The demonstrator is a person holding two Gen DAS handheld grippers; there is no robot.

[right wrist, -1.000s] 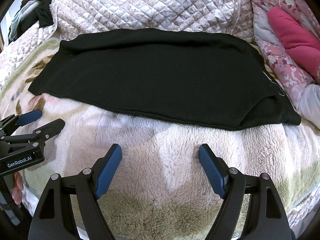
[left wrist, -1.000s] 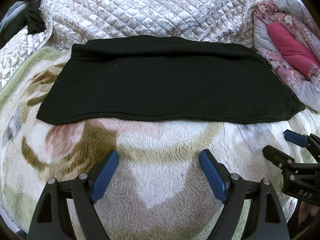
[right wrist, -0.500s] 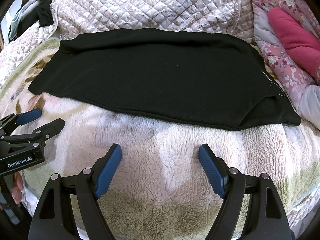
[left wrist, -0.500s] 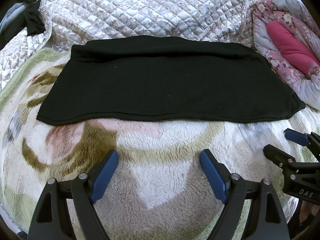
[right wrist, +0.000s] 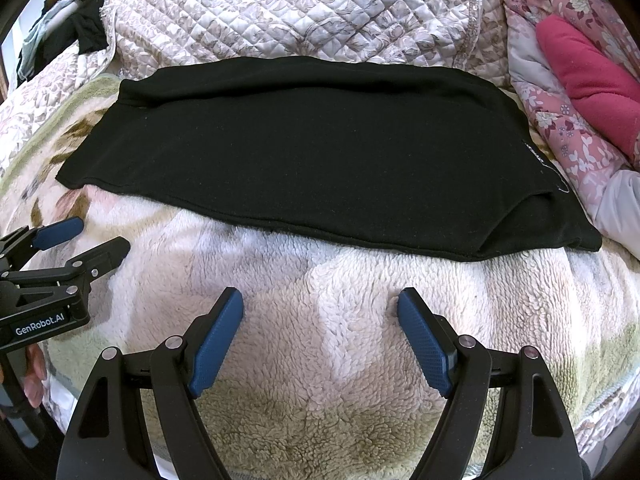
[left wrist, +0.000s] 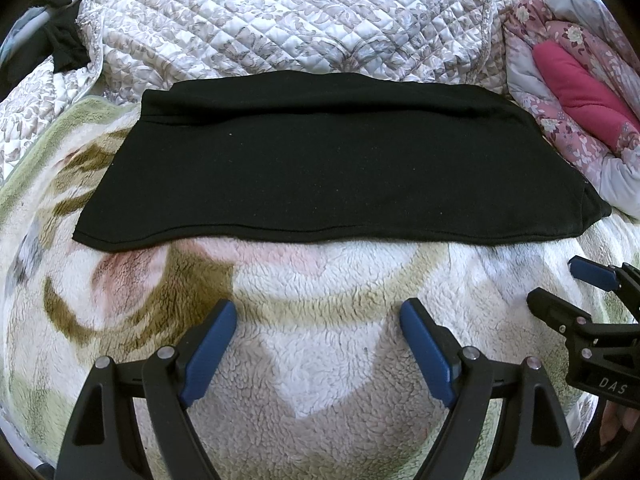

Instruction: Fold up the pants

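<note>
The far edge of the black pants sinks into a fold against the quilted cover behind, so the view does not show where the fabric ends there, and the right end seems to be doubled under itself, with a small white thread or label mark too fine to read. Dark clothing at the upper left is cut off by the lens edge, as is the pink floral bedding at the right. The left gripper hovers with its blue pads spread wide apart, holding nothing, above the fleece blanket. The right gripper is likewise wide open and empty over the same blanket. Each gripper shows at the edge of the other's view, beside it and apart from it. A bit of a hand is visible under the left gripper's body. The pants lie flat across the bed as a wide band, ahead of both grippers and apart from them, their near hem running crosswise with bare blanket between it and the fingertips.
</note>
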